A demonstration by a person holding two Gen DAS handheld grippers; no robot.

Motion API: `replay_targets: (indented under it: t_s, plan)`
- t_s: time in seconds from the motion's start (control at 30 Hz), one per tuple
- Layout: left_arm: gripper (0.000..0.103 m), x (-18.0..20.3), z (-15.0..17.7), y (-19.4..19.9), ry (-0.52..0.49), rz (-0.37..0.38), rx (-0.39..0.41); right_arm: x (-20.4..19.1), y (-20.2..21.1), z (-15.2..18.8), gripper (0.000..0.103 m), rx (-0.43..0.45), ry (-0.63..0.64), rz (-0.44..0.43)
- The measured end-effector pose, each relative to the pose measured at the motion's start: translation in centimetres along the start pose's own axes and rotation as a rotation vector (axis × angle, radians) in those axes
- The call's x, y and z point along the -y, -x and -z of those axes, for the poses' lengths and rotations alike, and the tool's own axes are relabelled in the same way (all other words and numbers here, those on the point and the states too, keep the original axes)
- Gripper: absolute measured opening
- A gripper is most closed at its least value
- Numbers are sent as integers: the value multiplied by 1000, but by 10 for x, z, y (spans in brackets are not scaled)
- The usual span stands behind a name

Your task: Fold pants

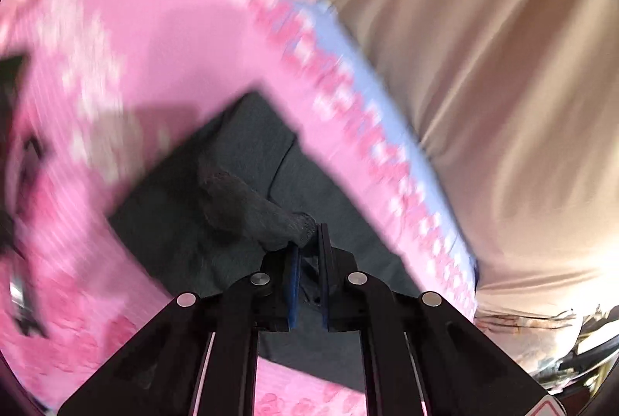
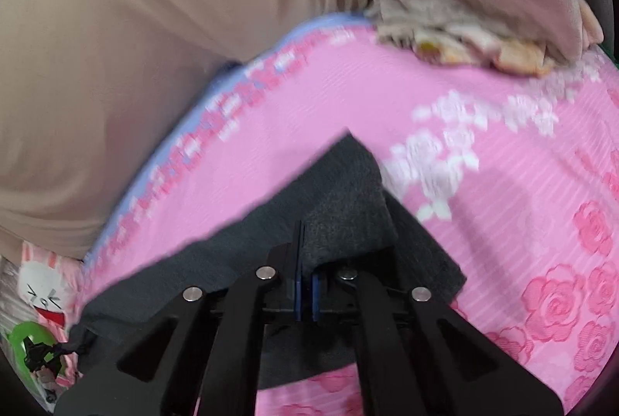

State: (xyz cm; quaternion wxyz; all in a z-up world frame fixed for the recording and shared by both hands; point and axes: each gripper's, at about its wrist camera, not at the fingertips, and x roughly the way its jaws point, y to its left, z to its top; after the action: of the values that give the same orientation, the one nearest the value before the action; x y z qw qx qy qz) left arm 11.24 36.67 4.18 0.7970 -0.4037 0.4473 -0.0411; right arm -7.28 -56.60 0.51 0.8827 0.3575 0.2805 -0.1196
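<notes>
The dark grey pants (image 1: 216, 191) lie folded on a pink floral blanket (image 1: 162, 41). My left gripper (image 1: 309, 242) is shut on a raised fold of the pants, which bunches up and away from the fingertips. In the right wrist view the pants (image 2: 301, 191) spread under the gripper with one corner pointing away. My right gripper (image 2: 307, 253) is shut on a fold of the pants that rises between the pads. The left wrist view is blurred by motion.
The pink blanket (image 2: 464, 106) has a light blue edge (image 2: 174, 141). Beige cloth (image 2: 116, 48) lies beyond that edge. A pile of pale clothes (image 2: 464, 10) sits at the far right. A cartoon-print cloth (image 2: 38, 284) shows at the lower left.
</notes>
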Motion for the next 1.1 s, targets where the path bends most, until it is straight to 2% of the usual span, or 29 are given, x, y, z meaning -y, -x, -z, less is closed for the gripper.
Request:
replay_targets:
  t_s: [0.03,0.1,0.2,0.23,0.37,0.43,0.53,0.6,0.67,0.73,0.77,0.8,0.83,0.87,0.9,0.93,0.97,1.0,1.03,1.07,1.1]
  plan:
    - [6,4,-3,11,-10,-18,15,-5,11,-5,2,25,14,-29]
    - [6,9,-4,24,-68,-98,32,-10,22,-8,2,21,77,-3]
    - [6,-13,9,3,-105,-259,-25,17,-4,9,2,-125,77,109]
    - [6,-24,12,-8,-93,-275,-54,26,-12,17,2,-162,65,126]
    - [6,-56,24,-32,-41,-301,-100,34,-13,23,2,-160,40,102]
    - [6,-55,24,-30,-45,-295,-87,30,-13,22,2,-159,54,117]
    - [7,-49,22,-22,-56,-303,-82,21,6,16,2,-93,59,63]
    - [8,-49,23,-19,-66,-320,-89,24,3,19,2,-116,85,102]
    - [10,-50,29,-21,-84,-358,-87,33,-8,29,1,-175,105,165]
    - [15,-47,38,-18,-116,-399,-67,36,2,32,7,-150,86,141]
    - [17,-41,44,-12,-139,-446,-44,37,11,32,10,-127,74,166]
    - [17,-33,50,-5,-161,-490,-10,38,18,32,18,-103,72,211]
    - [17,-24,55,3,-187,-527,29,36,29,31,24,-65,78,280]
    - [22,-11,61,12,-223,-559,73,30,39,31,24,-16,98,335]
    - [28,11,70,24,-290,-581,141,19,46,31,24,23,132,350]
    - [32,29,76,30,-332,-567,177,2,50,32,23,34,187,313]
    - [44,49,82,33,-379,-528,199,-12,49,32,23,27,229,268]
    - [60,65,86,33,-412,-496,204,-27,46,32,23,20,277,236]
    - [68,82,92,29,-451,-458,205,-40,39,31,22,15,330,237]
    - [74,97,97,22,-490,-426,202,-51,29,27,29,20,402,280]
    - [74,114,103,7,-537,-406,192,-53,21,23,42,26,435,319]
